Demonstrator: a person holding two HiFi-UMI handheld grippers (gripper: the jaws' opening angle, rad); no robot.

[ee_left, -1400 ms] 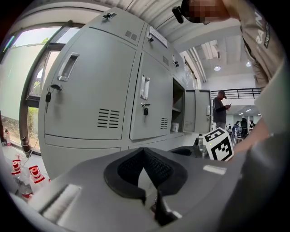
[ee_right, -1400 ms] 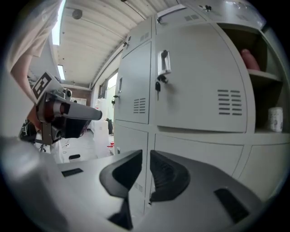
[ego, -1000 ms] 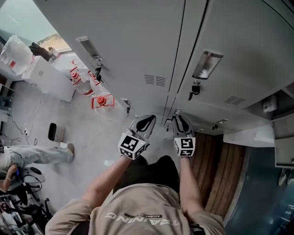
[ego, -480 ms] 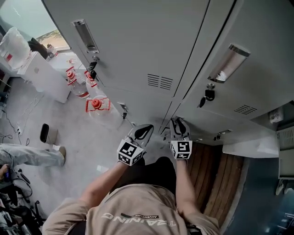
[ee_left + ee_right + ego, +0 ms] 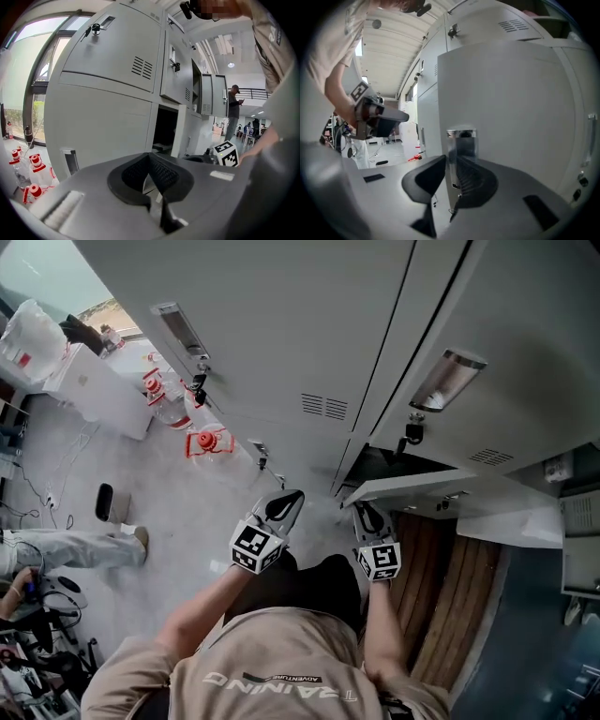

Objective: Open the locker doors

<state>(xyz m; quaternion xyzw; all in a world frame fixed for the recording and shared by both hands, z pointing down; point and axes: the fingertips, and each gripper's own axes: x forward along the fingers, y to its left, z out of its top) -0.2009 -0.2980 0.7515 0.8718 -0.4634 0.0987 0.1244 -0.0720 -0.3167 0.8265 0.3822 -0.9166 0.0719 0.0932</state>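
Observation:
A bank of grey lockers (image 5: pixel 309 324) fills the head view. The lower right locker door (image 5: pixel 427 487) stands swung outward, with a dark compartment (image 5: pixel 384 463) behind it. My right gripper (image 5: pixel 365 515) is at that door's free edge, shut on its chrome handle (image 5: pixel 461 140), which sits between the pads of the right gripper (image 5: pixel 452 180). My left gripper (image 5: pixel 284 506) hangs beside it to the left, shut and holding nothing, in front of the closed lower left door (image 5: pixel 103 126). The left gripper (image 5: pixel 149 172) view shows the open compartment (image 5: pixel 165 129) to the right of that closed door.
Red-capped water bottles (image 5: pixel 207 442) and a white cabinet (image 5: pixel 98 397) stand left of the lockers. A person's legs (image 5: pixel 70 551) lie on the floor at left. Keys hang in the upper locks (image 5: pixel 410 436). Another person (image 5: pixel 233 111) stands far down the row. Wooden flooring (image 5: pixel 441 577) is at right.
The lower right locker door has swung out from closed to open, with my right gripper drawn back toward me on its handle. The left gripper has barely shifted.

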